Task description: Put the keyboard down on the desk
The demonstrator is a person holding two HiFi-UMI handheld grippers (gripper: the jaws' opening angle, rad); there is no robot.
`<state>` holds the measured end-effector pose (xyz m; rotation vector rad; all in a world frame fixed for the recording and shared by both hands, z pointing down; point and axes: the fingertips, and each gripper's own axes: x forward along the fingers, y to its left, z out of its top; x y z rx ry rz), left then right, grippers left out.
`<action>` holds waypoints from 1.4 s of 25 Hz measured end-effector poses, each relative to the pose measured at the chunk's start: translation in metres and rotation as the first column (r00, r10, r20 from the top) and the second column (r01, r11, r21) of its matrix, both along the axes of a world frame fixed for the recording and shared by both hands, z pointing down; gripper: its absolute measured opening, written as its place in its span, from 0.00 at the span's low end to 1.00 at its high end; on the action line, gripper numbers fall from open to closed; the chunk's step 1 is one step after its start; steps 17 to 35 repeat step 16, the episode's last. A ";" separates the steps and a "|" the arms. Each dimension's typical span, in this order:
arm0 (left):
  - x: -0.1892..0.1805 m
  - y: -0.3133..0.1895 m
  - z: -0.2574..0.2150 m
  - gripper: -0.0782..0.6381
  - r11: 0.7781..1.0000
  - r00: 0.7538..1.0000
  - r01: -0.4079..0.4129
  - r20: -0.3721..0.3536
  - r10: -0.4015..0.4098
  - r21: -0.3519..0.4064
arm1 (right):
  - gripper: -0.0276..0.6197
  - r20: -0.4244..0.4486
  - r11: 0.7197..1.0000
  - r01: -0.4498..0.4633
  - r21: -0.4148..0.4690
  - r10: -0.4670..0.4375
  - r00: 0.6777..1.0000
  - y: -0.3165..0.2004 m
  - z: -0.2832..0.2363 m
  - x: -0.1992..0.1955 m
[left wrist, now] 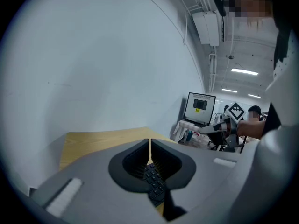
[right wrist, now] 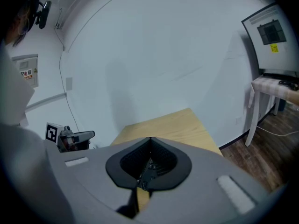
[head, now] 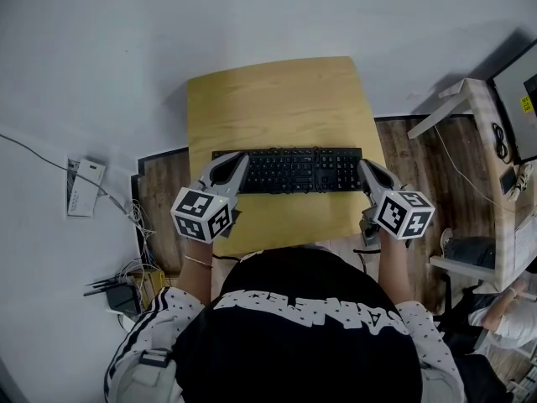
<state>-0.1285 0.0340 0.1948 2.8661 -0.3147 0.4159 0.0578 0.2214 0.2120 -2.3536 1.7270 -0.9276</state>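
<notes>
**A:** Where is the keyboard?

**B:** I see the black keyboard [head: 289, 170] over the near half of the wooden desk [head: 277, 95]. Its long side runs from left to right.

**A:** What are your tongs doing?

**B:** My left gripper [head: 238, 163] is closed tight on the left end of the keyboard. My right gripper [head: 365, 169] is closed tight on the right end. In each gripper view I see the two jaws pinched together, with black keys right under the tips.

**A:** Is it sitting on the desk?

**B:** I cannot tell if it touches the wood. I only know it is over the desk, with a gripper on each end.

**A:** What else is around?

**B:** A pale wall [head: 252, 15] is at the far edge of the desk. Well off to the right is a white table [head: 482, 141] with a monitor [head: 516, 99] on it. To the left of the desk is a white box [head: 86, 187], with wires [head: 138, 225] near it.
</notes>
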 end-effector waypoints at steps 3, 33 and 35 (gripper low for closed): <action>-0.001 0.001 0.001 0.13 1.000 1.000 -0.003 0.005 0.003 -0.001 | 0.06 0.000 1.000 0.004 0.000 -0.004 1.000 0.001 -0.001 -0.002; -0.002 0.002 -0.001 0.13 0.999 0.999 -0.031 -0.010 0.031 0.012 | 0.06 0.002 1.000 -0.012 -0.016 0.012 1.000 0.006 0.003 -0.004; -0.002 0.002 -0.001 0.13 0.999 0.999 -0.031 -0.010 0.031 0.012 | 0.06 0.002 1.000 -0.012 -0.016 0.012 1.000 0.006 0.003 -0.004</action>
